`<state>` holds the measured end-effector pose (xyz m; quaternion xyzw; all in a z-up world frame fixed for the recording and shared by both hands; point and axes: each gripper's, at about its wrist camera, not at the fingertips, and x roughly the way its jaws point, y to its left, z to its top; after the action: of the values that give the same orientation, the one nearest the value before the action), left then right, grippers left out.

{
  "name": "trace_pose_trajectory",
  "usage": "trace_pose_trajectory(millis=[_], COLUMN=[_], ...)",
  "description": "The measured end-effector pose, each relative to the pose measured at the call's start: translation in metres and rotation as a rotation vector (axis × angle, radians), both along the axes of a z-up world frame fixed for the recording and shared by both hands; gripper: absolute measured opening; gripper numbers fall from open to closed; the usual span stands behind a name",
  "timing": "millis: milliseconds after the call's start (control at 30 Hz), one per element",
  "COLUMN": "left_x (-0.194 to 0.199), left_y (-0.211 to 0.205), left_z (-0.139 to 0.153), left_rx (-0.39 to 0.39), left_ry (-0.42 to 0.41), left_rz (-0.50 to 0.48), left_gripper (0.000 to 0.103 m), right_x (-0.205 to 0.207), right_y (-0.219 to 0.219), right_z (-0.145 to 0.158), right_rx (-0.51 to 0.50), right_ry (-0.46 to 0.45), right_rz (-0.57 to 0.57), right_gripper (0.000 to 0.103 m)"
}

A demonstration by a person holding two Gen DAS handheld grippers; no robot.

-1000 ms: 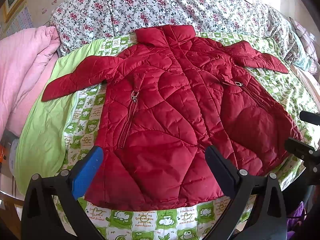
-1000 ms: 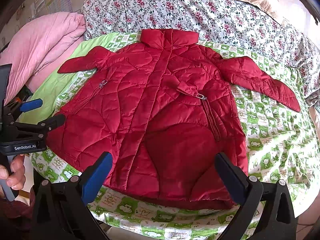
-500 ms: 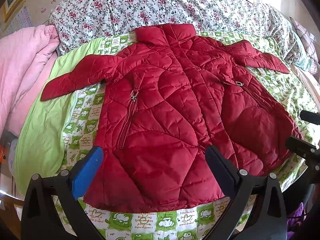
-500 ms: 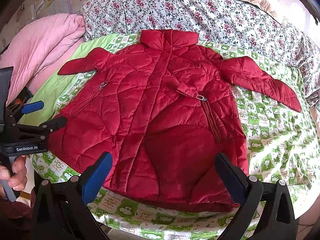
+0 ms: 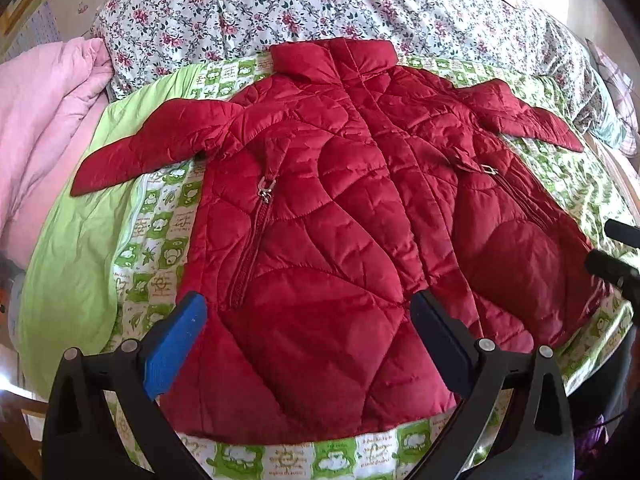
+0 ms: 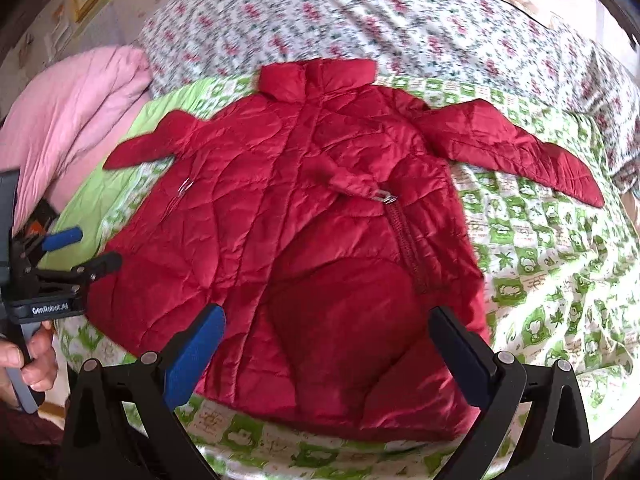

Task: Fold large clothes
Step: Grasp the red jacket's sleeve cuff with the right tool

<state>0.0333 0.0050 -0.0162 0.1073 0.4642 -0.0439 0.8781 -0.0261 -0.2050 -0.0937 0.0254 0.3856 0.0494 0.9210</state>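
A red quilted jacket [image 5: 340, 220] lies flat and front up on the bed, collar away from me, both sleeves spread out; it also shows in the right wrist view [image 6: 320, 220]. My left gripper [image 5: 308, 320] is open and empty, hovering over the jacket's lower left hem. My right gripper [image 6: 328, 332] is open and empty over the lower right part of the hem. The left gripper also shows at the left edge of the right wrist view [image 6: 80, 248], held by a hand.
The jacket rests on a green and white patterned sheet [image 5: 160, 240]. A floral quilt [image 5: 320, 4] lies behind the collar. A pink duvet [image 5: 44, 120] is bunched at the left. The bed's near edge runs just below the hem.
Both grippers have moved slightly forward and lower toward the jacket's hem. The jacket has not moved. Both stay open.
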Motion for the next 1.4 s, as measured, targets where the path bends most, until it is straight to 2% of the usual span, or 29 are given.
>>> trace_pose_trajectory(millis=[167, 433, 633, 900, 1033, 1167, 1300, 1400], left_x=[0.019, 0.047, 0.067, 0.089, 0.096, 0.101, 0.107, 0.111], left_y=[0.004, 0.004, 0.002, -0.002, -0.005, -0.007, -0.01, -0.012], left_z=[0.001, -0.004, -0.012, -0.013, -0.015, -0.022, -0.03, -0.036], left_rx=[0.03, -0.002, -0.007, -0.003, -0.004, -0.006, 0.001, 0.008], left_ry=[-0.036, -0.018, 0.002, -0.01, -0.01, 0.011, 0.033, 0.047], left_rz=[0.016, 0.029, 0.04, 0.038, 0.039, 0.038, 0.037, 0.036], left_gripper=[0.102, 0.102, 0.102, 0.102, 0.102, 0.102, 0.102, 0.102], right_x=[0.018, 0.041, 0.059, 0.097, 0.119, 0.135, 0.148, 0.155], right_y=[-0.044, -0.098, -0.134, -0.198, -0.246, -0.298, -0.337, -0.357], right_z=[0.005, 0.007, 0.002, -0.012, -0.019, -0.028, -0.036, -0.041], right_rx=[0.053, 0.105, 0.141, 0.221, 0.289, 0.403, 0.465, 0.474], right_ry=[-0.026, -0.033, -0.031, -0.03, -0.046, -0.068, -0.076, -0.083], right_rz=[-0.099, -0.206, -0.266, -0.366, -0.446, -0.537, -0.617, -0.663], right_gripper=[0.102, 0.102, 0.102, 0.099, 0.089, 0.076, 0.069, 0.062])
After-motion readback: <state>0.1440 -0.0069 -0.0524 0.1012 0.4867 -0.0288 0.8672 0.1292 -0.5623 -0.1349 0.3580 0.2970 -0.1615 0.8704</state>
